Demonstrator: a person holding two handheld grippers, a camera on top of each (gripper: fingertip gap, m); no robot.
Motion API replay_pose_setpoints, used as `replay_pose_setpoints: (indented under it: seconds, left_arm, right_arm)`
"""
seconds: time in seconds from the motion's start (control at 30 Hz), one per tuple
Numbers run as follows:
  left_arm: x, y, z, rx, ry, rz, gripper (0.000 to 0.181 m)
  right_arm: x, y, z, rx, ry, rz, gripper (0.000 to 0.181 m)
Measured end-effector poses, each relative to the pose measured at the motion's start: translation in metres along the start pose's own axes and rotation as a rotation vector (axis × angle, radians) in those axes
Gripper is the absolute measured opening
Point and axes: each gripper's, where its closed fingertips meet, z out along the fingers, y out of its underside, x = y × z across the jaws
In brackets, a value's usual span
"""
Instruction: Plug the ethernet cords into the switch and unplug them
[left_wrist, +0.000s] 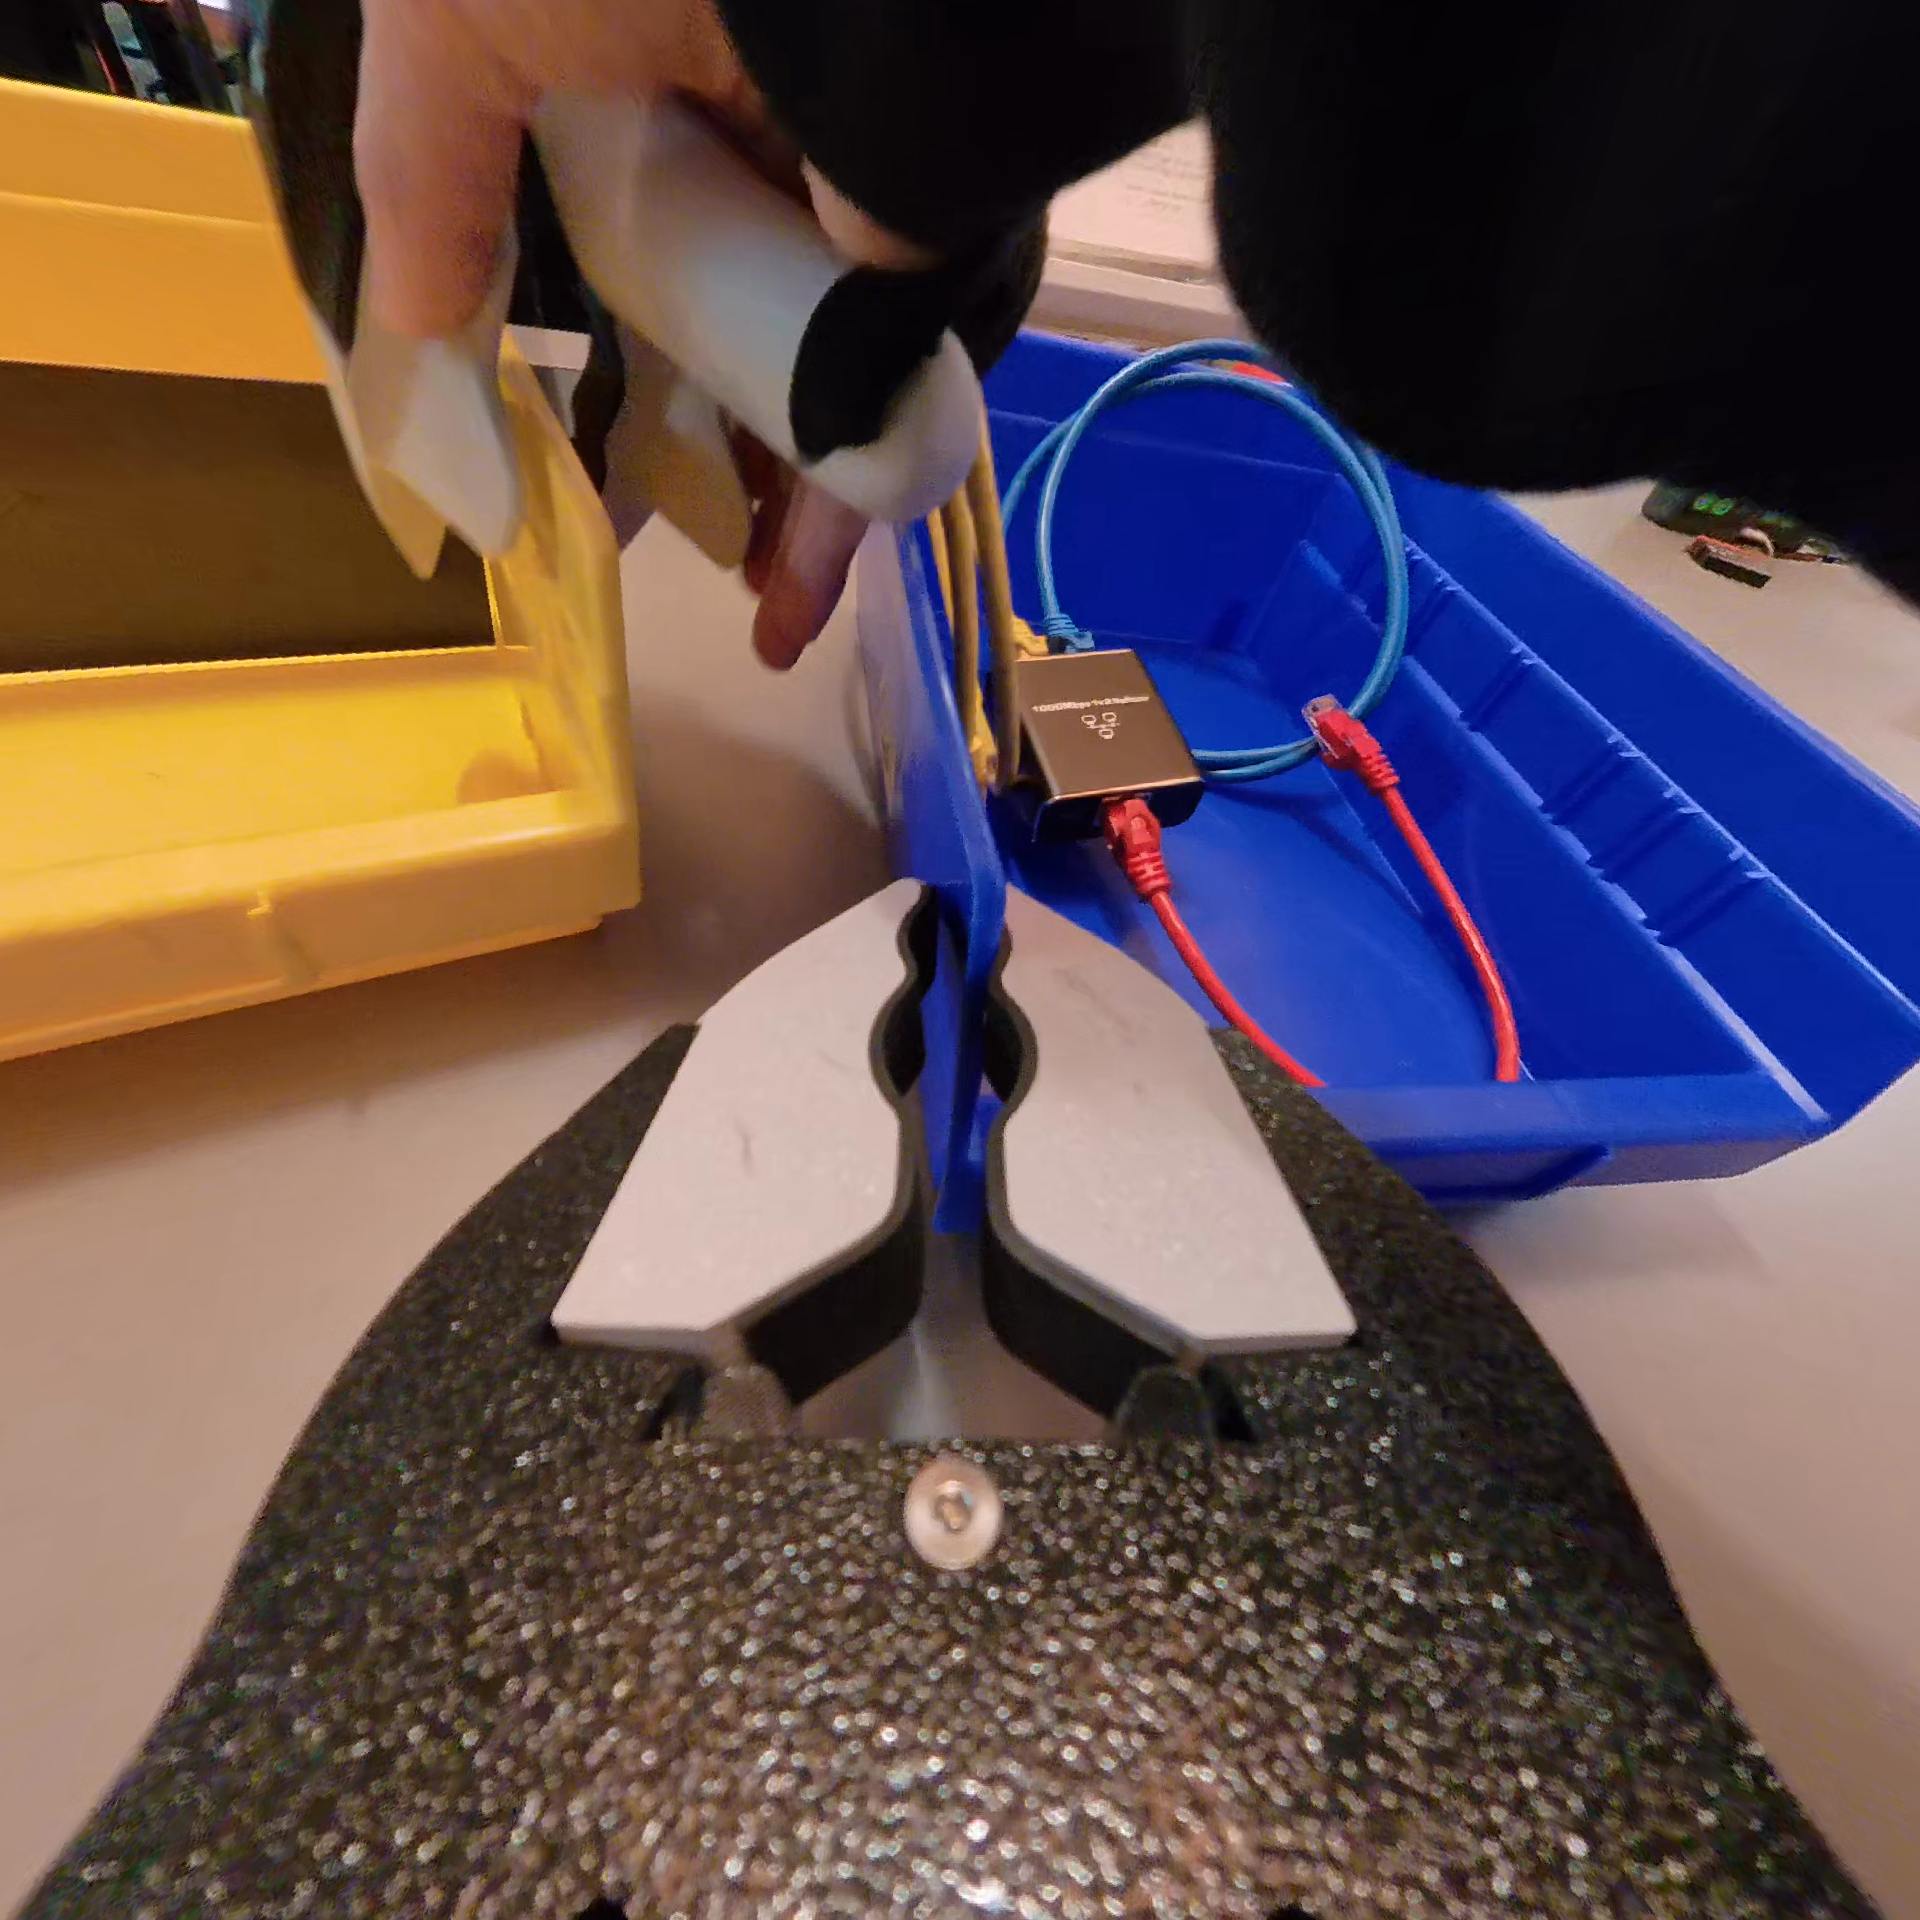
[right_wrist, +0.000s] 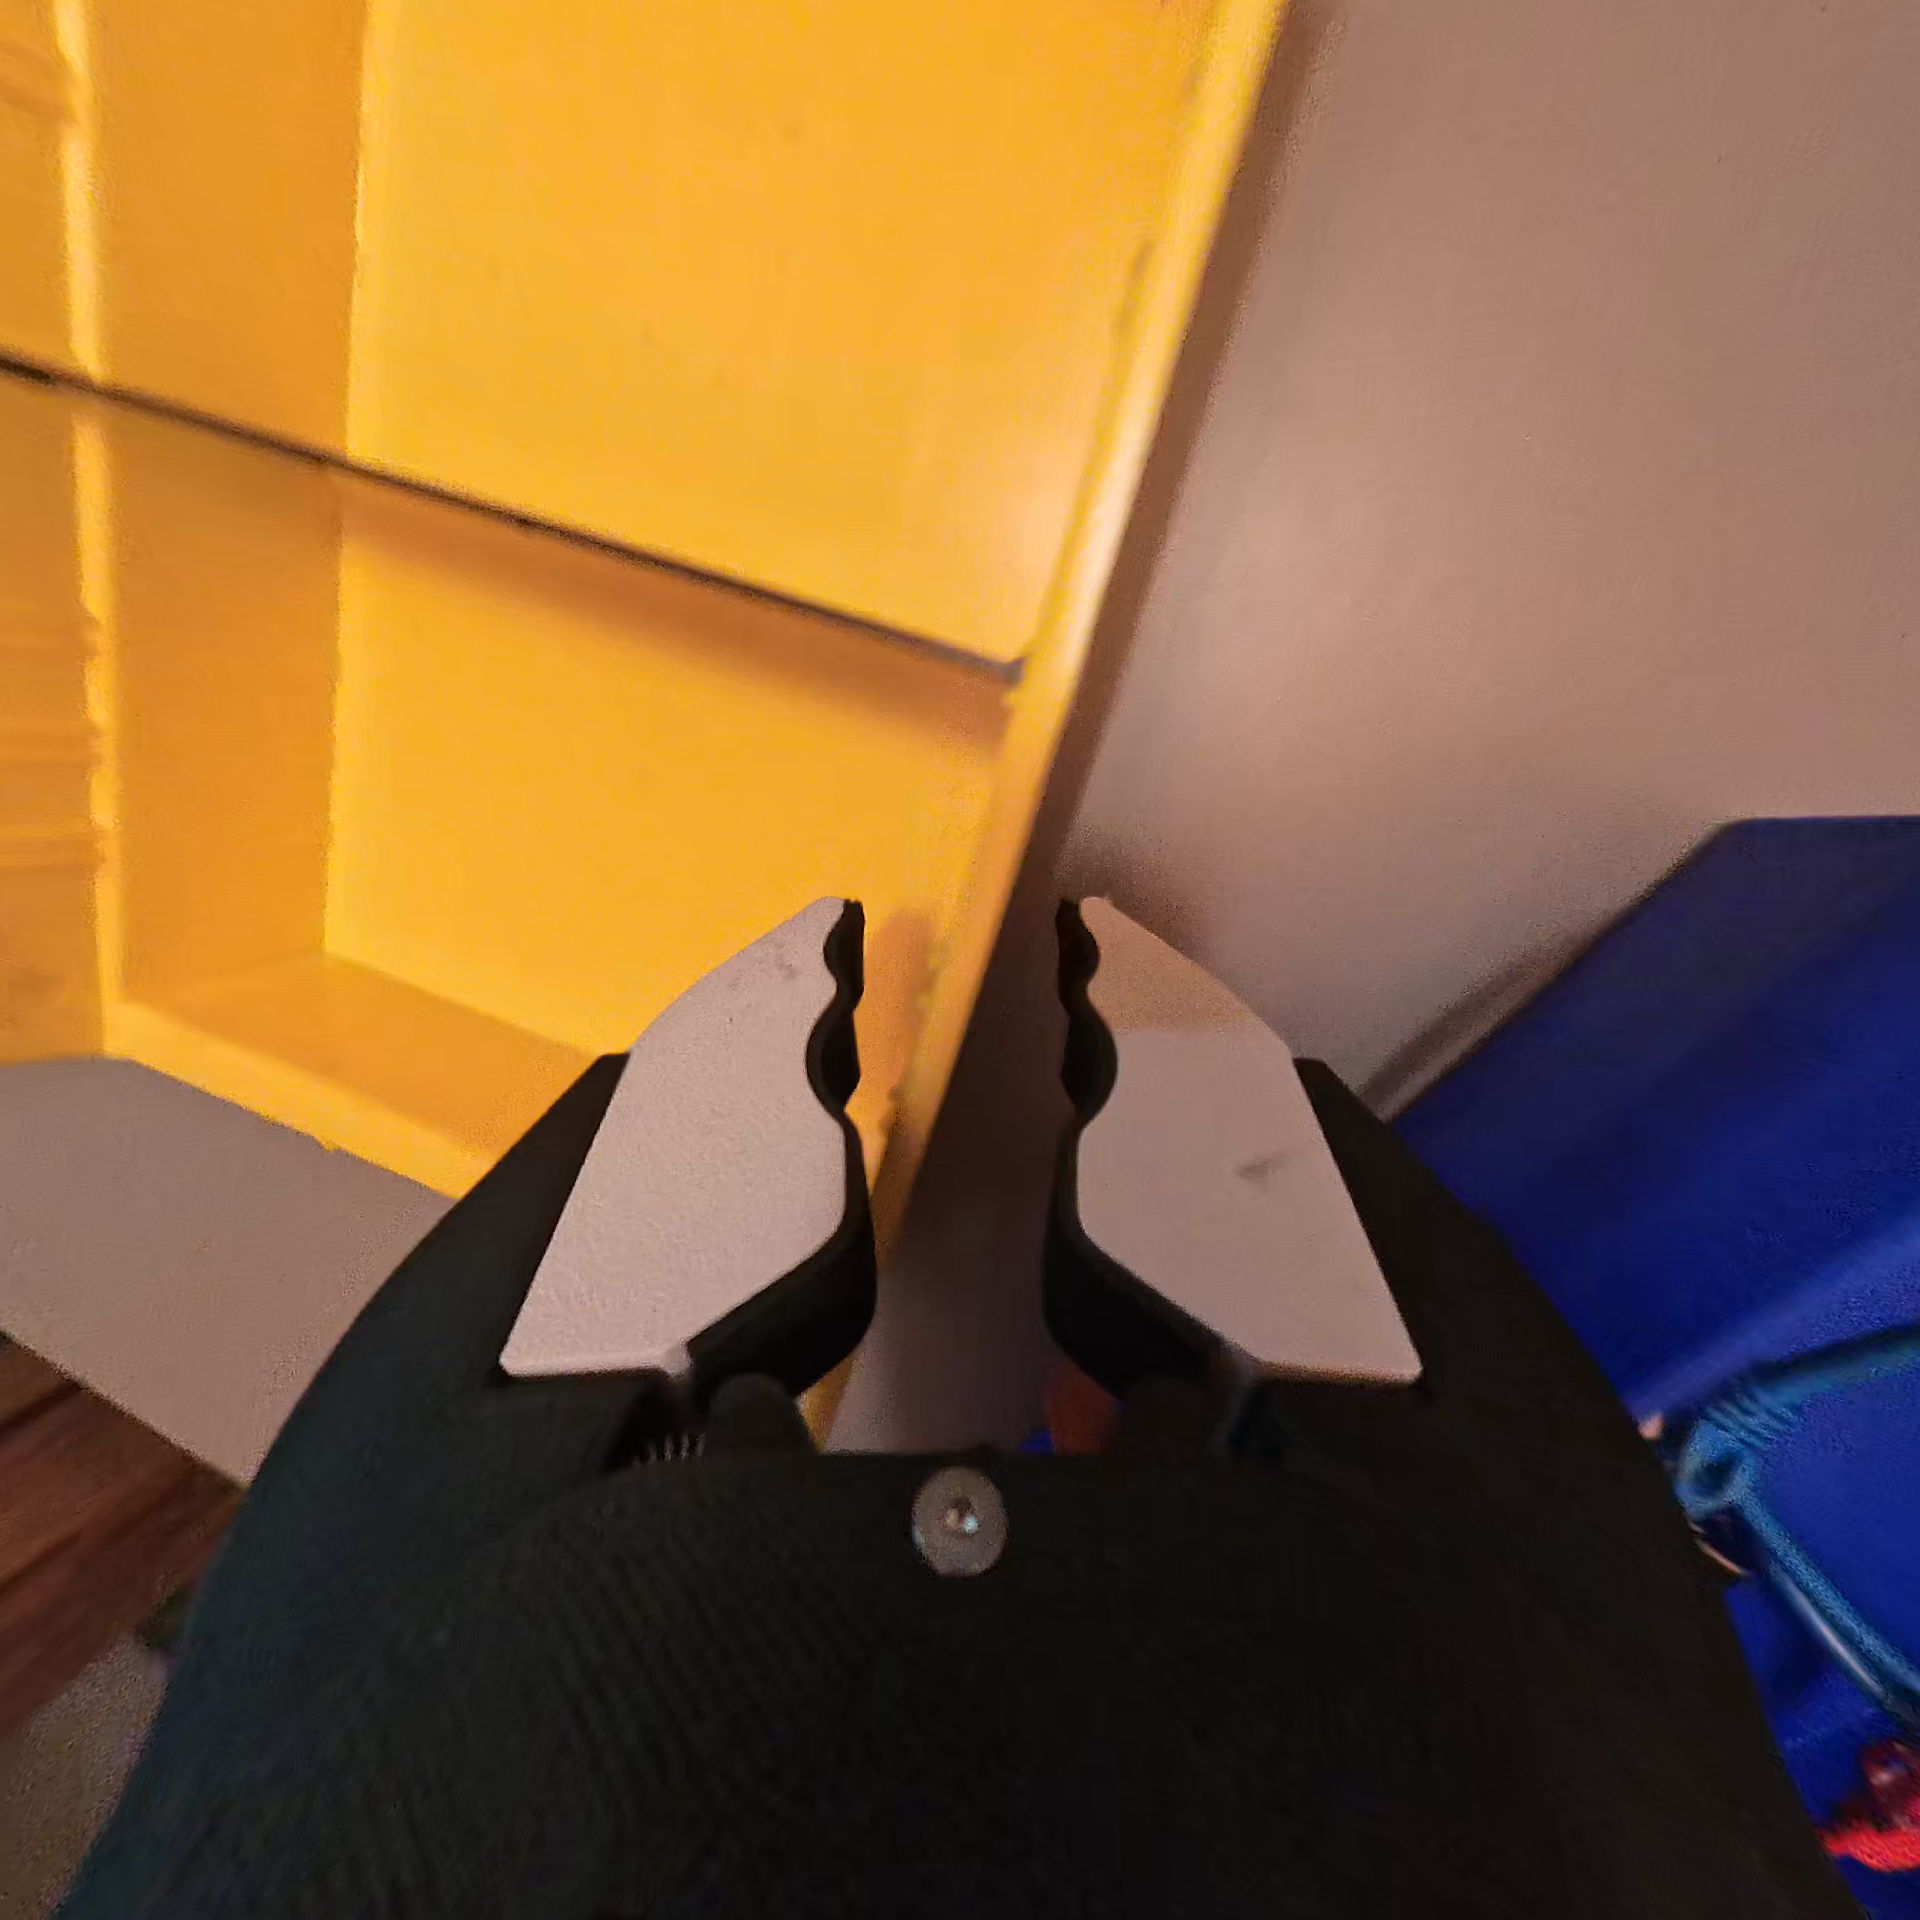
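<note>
A: At far left of the left wrist view, a yellow bin (left_wrist: 260, 727) sits on the table (left_wrist: 312, 1247), its upper part cut off by the frame. What covers it?

B: A hand (left_wrist: 436, 208) holding the right gripper (left_wrist: 561, 509), blurred. Its own view shows the jaws parted around the yellow bin's wall, pads not visibly touching.

A: And centre?

B: The left gripper (left_wrist: 961, 925) is closed on the rim of the blue bin (left_wrist: 1662, 831).

A: Contents?

B: A grey switch (left_wrist: 1107, 743) at the bin's near-left side: red cord (left_wrist: 1143, 852) plugged in front, blue cord (left_wrist: 1226, 468) behind; yellow cords (left_wrist: 982, 603) partly hidden. Whether they are plugged in cannot be told.
</note>
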Motion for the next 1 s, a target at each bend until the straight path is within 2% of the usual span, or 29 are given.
replay_pose_setpoints:
  seconds: [0.03,0.1,0.17,0.23,0.4,0.47,0.53,0.6,0.67,0.73,0.83,0.93,1.0]
  left_arm:
    - [0.000,0.000,0.000,0.000,0.000,-0.001,0.006]
    - [0.000,0.000,0.000,-0.001,0.001,0.000,0.005]
    - [0.001,0.000,0.000,-0.003,0.003,0.009,0.006]
    - [-0.001,0.000,-0.001,0.000,-0.019,0.031,0.005]
    - [-0.006,-0.001,-0.002,-0.004,-0.116,0.217,0.004]
    - [-0.009,-0.002,-0.004,0.000,-0.150,0.256,0.004]
    - [-0.012,-0.002,-0.005,0.000,-0.156,0.252,0.004]
    - [-0.016,-0.002,-0.006,-0.002,-0.160,0.245,0.004]
    - [-0.021,-0.003,-0.008,-0.004,-0.162,0.237,0.003]
    - [-0.030,-0.004,-0.011,-0.003,-0.166,0.210,0.003]
    - [-0.048,-0.006,-0.017,0.001,-0.179,0.163,0.003]
    - [-0.074,-0.008,-0.028,0.008,-0.210,0.115,0.003]
    - [-0.093,-0.010,-0.036,0.016,-0.241,0.083,0.002]
  right_arm:
    - [-0.008,0.008,0.006,-0.039,-0.031,-0.017,0.031]
    - [-0.015,0.018,0.018,-0.064,-0.022,-0.073,0.038]
    - [-0.018,0.018,0.025,-0.040,0.005,-0.116,0.022]
    - [-0.021,0.015,0.027,-0.020,0.031,-0.133,0.019]
    - [-0.037,0.012,0.021,-0.029,-0.006,-0.182,0.018]
    - [-0.050,0.007,0.005,-0.035,-0.052,-0.216,0.018]
    - [-0.067,-0.002,-0.025,-0.017,-0.157,-0.252,0.018]
    - [-0.081,-0.015,-0.069,0.045,-0.270,-0.307,0.017]
    - [-0.078,-0.029,-0.126,0.146,-0.326,-0.378,0.016]
    - [-0.052,-0.040,-0.184,0.266,-0.322,-0.435,0.016]
    - [0.027,-0.042,-0.255,0.418,-0.191,-0.464,0.015]
    - [0.137,-0.012,-0.294,0.475,-0.018,-0.385,0.017]
    - [0.216,0.024,-0.302,0.463,0.069,-0.306,0.016]
